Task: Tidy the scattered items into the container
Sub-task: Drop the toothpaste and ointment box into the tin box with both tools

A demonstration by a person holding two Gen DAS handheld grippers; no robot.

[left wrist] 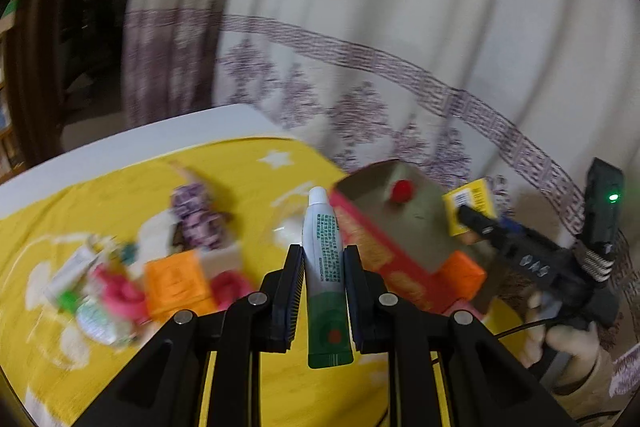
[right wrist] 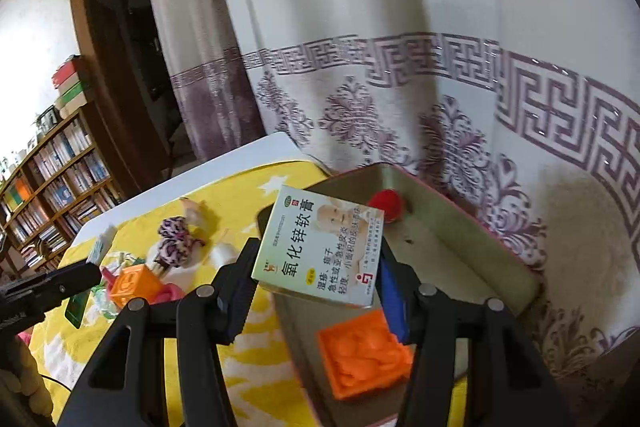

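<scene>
Over the yellow desk [left wrist: 248, 163], left tongs [left wrist: 323, 267] pinch a tube [left wrist: 323, 251] and right tongs [right wrist: 316, 267] pinch a carton [right wrist: 320, 247] above the box [right wrist: 472, 251], at the carrying step. Next: lower each inside beside the orange block [right wrist: 364, 359], then spread the jaws.

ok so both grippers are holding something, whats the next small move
Probably carry the right gripper a little further over the open cardboard box and release. It is shut on the white-and-yellow ointment carton, already near the box rim; the left gripper can follow with the white-and-green tube.
</scene>
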